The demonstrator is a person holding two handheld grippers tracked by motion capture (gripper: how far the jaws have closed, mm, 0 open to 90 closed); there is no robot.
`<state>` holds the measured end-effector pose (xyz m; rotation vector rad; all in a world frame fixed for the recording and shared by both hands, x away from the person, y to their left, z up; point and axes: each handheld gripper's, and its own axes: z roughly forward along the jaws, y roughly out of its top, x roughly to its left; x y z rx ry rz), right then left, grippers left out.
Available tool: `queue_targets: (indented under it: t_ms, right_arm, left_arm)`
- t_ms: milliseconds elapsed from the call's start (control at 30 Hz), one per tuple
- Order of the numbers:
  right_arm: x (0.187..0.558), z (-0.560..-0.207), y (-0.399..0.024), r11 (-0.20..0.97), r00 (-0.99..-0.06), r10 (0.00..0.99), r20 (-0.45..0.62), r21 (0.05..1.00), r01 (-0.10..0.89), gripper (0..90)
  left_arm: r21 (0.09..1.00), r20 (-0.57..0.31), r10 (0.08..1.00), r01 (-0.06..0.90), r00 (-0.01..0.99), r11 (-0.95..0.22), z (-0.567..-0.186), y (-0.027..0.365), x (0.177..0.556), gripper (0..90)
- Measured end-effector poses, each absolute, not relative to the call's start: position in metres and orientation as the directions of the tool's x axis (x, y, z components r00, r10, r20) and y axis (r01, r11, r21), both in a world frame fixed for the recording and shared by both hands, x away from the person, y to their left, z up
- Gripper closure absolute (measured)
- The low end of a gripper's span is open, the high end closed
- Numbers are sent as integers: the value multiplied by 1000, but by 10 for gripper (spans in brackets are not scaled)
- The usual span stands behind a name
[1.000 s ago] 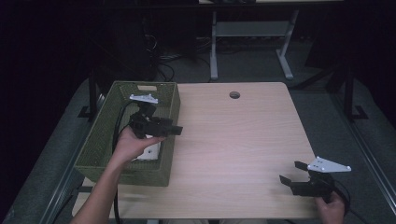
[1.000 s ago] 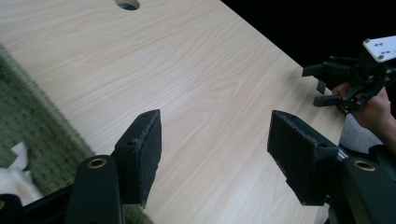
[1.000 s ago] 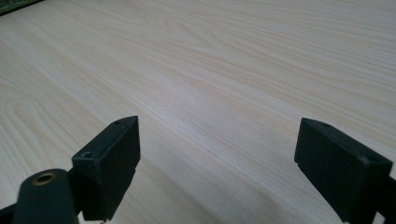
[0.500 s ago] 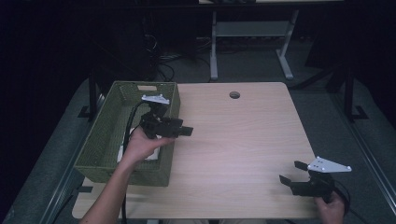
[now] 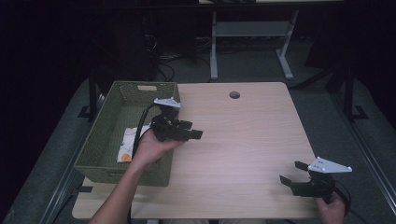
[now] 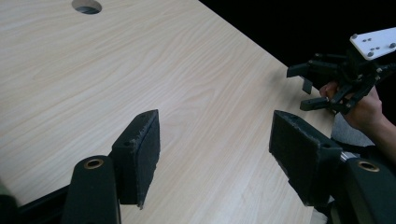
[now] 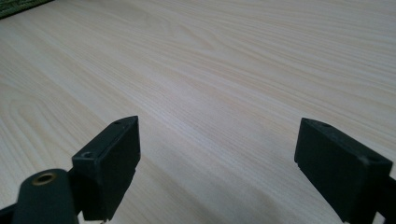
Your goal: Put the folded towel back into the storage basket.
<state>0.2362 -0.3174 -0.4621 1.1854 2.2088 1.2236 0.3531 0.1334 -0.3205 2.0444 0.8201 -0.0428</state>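
Over the wooden table [image 5: 243, 135] we have swung our left gripper [image 5: 187, 132] out of the green basket [image 5: 100, 154] toward three o'clock, jaws spread and empty, leaving the white packet [image 5: 125, 145] inside, presumably delivered, while our right gripper [image 5: 295, 173] waits spread at five o'clock.

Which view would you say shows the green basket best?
The high view: the whole basket sits at the table's left edge with a white packet inside. The right gripper view catches a sliver of its rim.
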Motion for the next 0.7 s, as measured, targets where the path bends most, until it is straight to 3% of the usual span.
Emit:
queue_targets:
  t_ms: [700]
  right_arm:
    - [235,-462,-322,278,-588,804,84,822,497,137]
  left_arm:
    - [727,-335,500,557,799,-403,-344,82,346,322]
